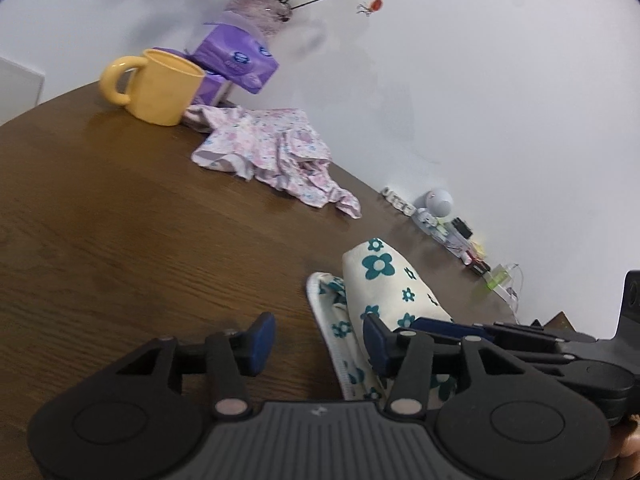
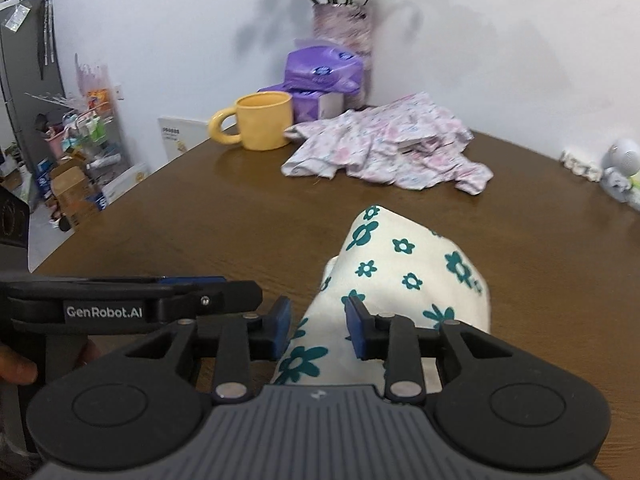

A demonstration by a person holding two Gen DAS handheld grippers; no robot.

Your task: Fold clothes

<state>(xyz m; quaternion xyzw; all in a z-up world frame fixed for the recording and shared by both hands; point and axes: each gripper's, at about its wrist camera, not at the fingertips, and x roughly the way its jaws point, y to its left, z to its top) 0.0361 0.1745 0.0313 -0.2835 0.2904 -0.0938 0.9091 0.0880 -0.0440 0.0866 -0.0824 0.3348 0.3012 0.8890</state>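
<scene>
The right gripper (image 2: pixel 316 328) has its blue-padded jaws spread, with the cream cloth printed with teal flowers (image 2: pixel 404 276) lying between and under them; the pads do not appear to press it. The left gripper (image 1: pixel 316 344) is likewise spread, over bare wood, its right pad touching or just beside the cloth's edge (image 1: pixel 340 320). The cloth sits bunched and doubled over at the near edge of the dark brown wooden table (image 2: pixel 240 216), one layer overlapping another. This would fit a fold just laid down and let go, or a piece about to be gripped; I cannot tell which. Farther off, a crumpled pink-and-white floral garment (image 2: pixel 384 148) lies unfolded beside a yellow ceramic mug (image 2: pixel 262 120), so folding work likely remains there.
</scene>
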